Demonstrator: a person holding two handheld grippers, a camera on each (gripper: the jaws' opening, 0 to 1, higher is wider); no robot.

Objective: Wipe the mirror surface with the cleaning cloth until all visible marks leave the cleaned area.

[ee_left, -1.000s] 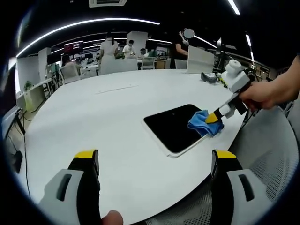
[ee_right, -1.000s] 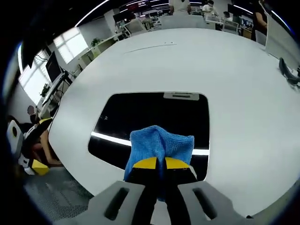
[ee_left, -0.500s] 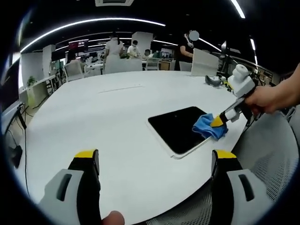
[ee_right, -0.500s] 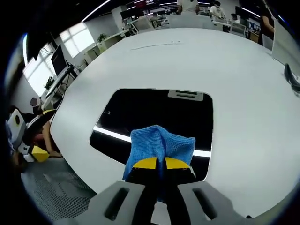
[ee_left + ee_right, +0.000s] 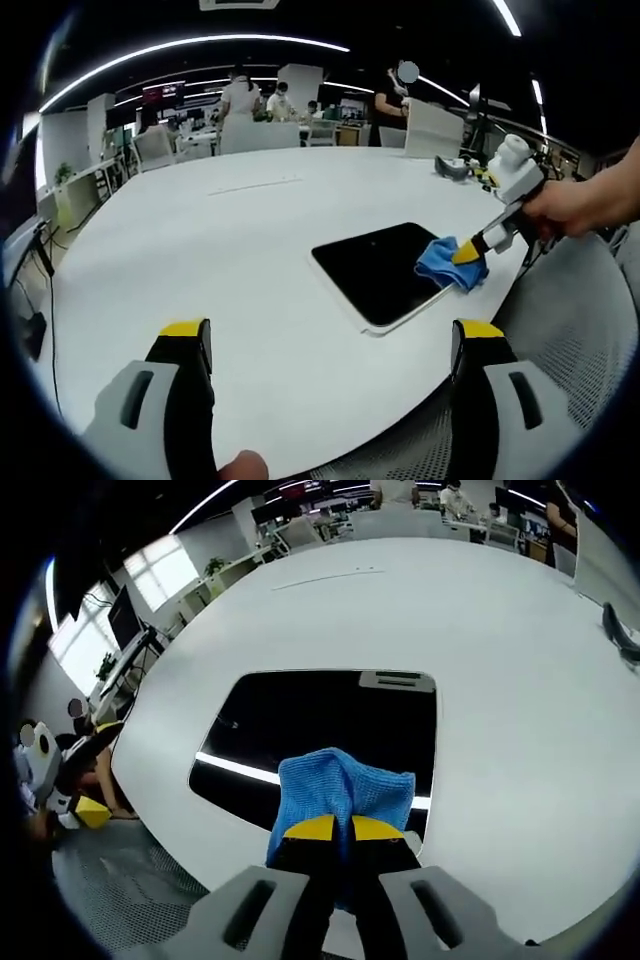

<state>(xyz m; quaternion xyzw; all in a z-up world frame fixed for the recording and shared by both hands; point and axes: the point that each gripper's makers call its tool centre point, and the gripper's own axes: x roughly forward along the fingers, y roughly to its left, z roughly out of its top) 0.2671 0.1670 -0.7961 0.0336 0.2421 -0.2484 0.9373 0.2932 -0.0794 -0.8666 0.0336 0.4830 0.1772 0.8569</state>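
Wiping is the step in hand, and from left to right the scene reads so: the left gripper (image 5: 325, 345) hangs released over the near edge of the white desk (image 5: 200, 250), jaws wide apart and holding nothing, with the mirror (image 5: 385, 270) ahead of it and to its right. On the mirror's far corner from that gripper sits the blue cleaning cloth (image 5: 448, 262), pinched by the right gripper (image 5: 468, 252), which a hand (image 5: 565, 205) brings in from the right. In the right gripper view the right gripper (image 5: 337, 828) is clenched on the cloth (image 5: 345, 785), bunched just ahead of its tips and resting on the near edge of the dark mirror (image 5: 310, 720). To do this well, I judge the cloth should be pressed flat — not only its pinched fold — and swept away from the gripper in overlapping strokes across the whole glass. No marks can be made out on the dark surface, only a bright reflected strip, so progress is hard to tell.
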